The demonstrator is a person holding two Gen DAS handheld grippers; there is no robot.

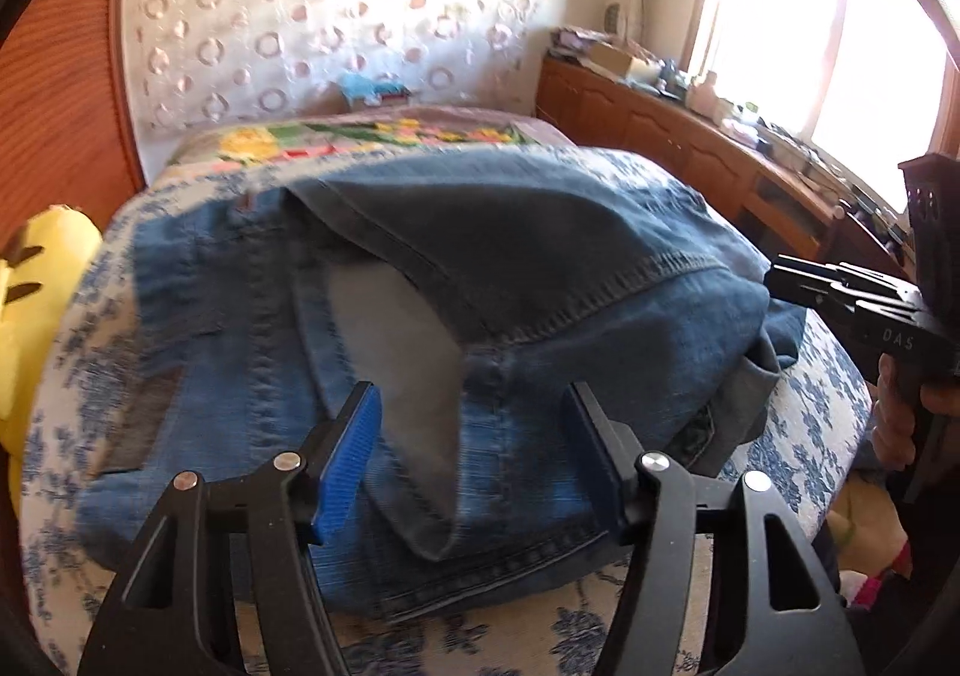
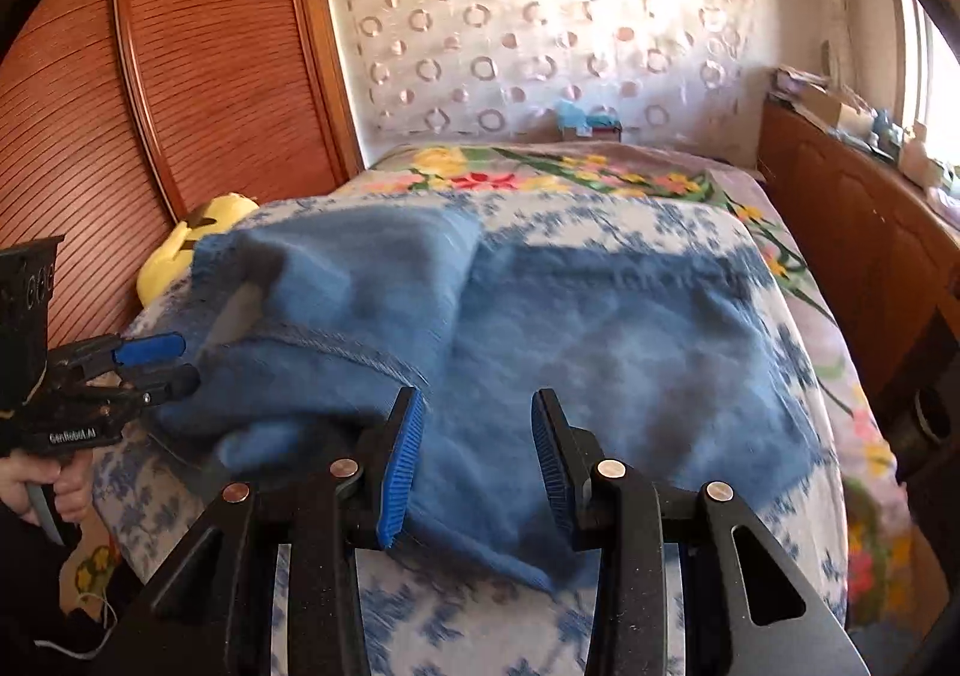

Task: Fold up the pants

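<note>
Left gripper (image 1: pixel 474 448) stands with its jaws wide apart, holding nothing, low over the near edge of the jeans (image 1: pixel 384 316). In the right wrist view the same gripper (image 2: pixel 159 361) shows at the left edge, its blue-padded fingertips (image 2: pixel 150 347) just beside a raised fold of denim; whether they touch the cloth cannot be told.

Order from left to right, left wrist view:
- A yellow plush toy (image 1: pixel 36 304) lies against the wooden wardrobe door (image 1: pixel 60 76).
- The jeans lie on the blue-and-white floral bedspread (image 1: pixel 822 376), spread across the bed with the long axis running left to right.
- One part of the jeans is folded back over the rest, exposing the darker inner side and a stitched hem that runs diagonally toward the right.
- A bunched portion of cloth hangs near the right edge of the bed.
- The right gripper (image 1: pixel 786 280) enters from the right, close to that bunched portion.

Right gripper (image 2: pixel 477 460), in its own view, is also spread wide and empty, above the near edge of the jeans (image 2: pixel 630 352). Motion blur hides finer detail of the cloth there. A wooden cabinet (image 2: pixel 852 232) runs along the right side of the bed.
</note>
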